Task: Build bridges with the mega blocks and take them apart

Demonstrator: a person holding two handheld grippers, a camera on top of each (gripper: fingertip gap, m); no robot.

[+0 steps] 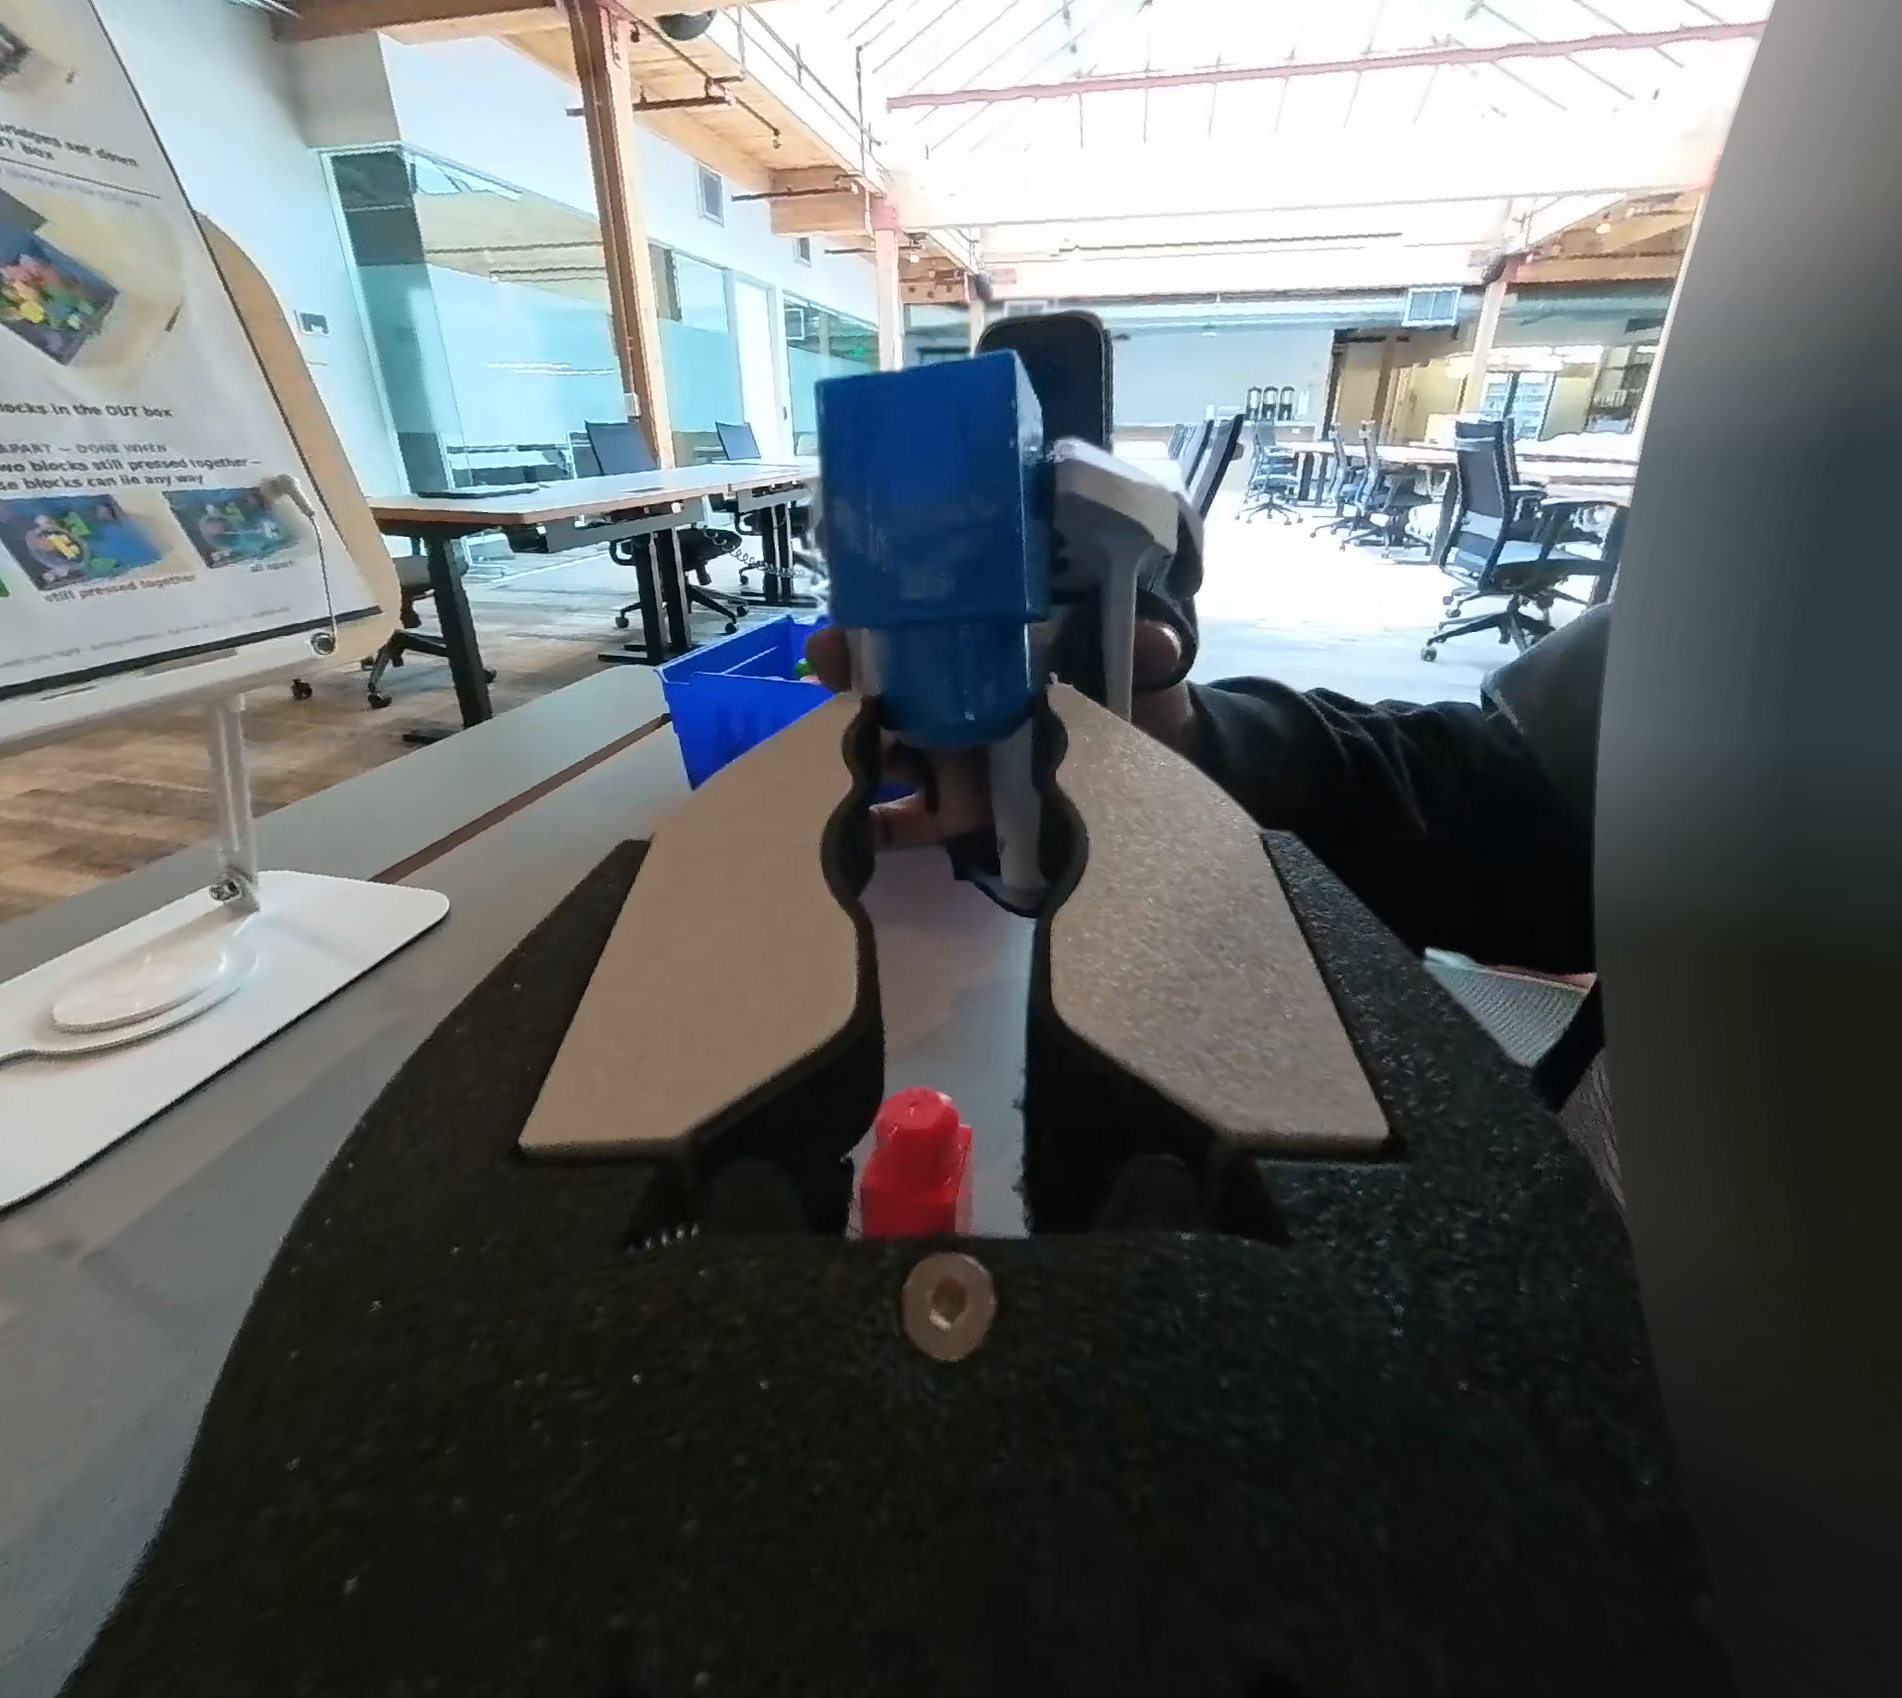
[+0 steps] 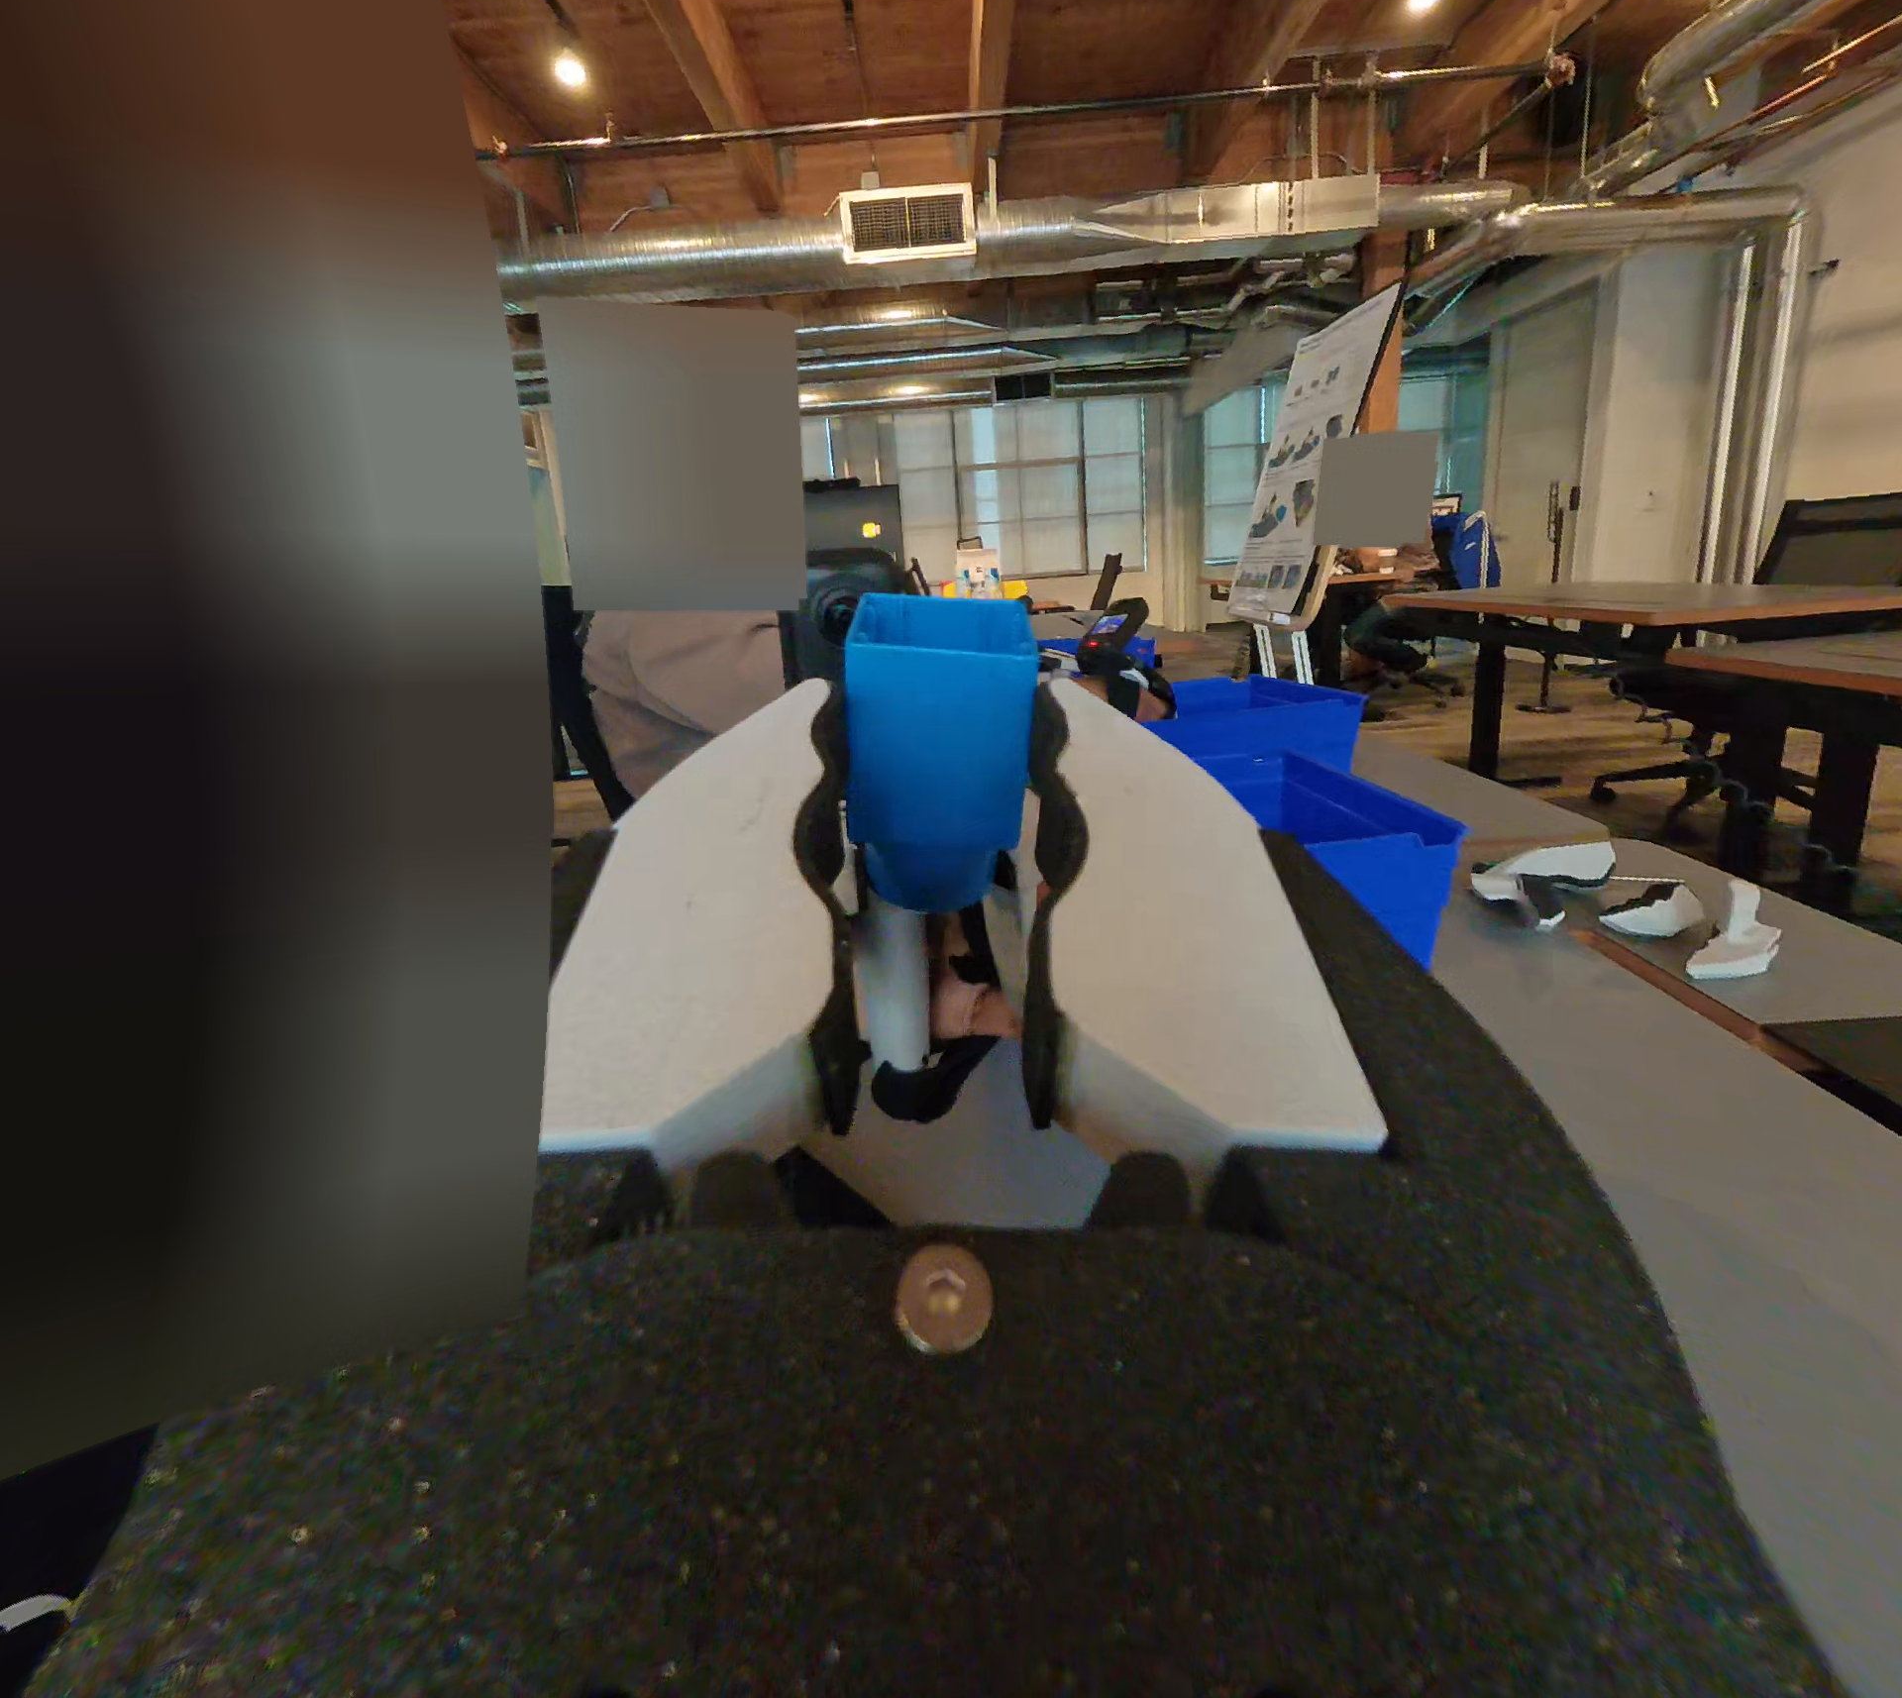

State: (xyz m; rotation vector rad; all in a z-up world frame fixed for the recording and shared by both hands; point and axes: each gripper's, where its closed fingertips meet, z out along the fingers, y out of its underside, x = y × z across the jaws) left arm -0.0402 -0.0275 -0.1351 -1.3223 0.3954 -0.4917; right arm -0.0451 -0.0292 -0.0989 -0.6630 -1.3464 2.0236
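Left wrist view, nearest: we see a red block point(image 1: 916, 1170) standing on the grey table point(image 1: 124, 1319), low between the roots of our left gripper's point(image 1: 952, 727) two fingers, touching neither.
Left gripper: we have its fingertips clenched on the stud end of a blue block point(image 1: 931, 516), which stands upright above the tips.
Beyond the left tips: the other gripper, held in a person's hand point(image 1: 1158, 630) with a dark sleeve point(image 1: 1389, 794), meets the same block from the far side.
Left of that: a blue bin point(image 1: 736, 712) sits on the table behind the tips, and an instruction board point(image 1: 134, 372) on a white stand point(image 1: 237, 938) rises off to the left.
Right wrist view, right gripper: we see our right gripper point(image 2: 937, 784) grasping the blue block point(image 2: 939, 748) between its fingertips, open hollow end up, stud end down.
Under the right tips: a white finger point(image 2: 895, 980) of the opposite gripper reaches the block from beyond.
Right of the right gripper: blue bins point(image 2: 1359, 835) stand in a row on the table point(image 2: 1647, 1185), with white broken-looking pieces point(image 2: 1647, 908) lying farther right.
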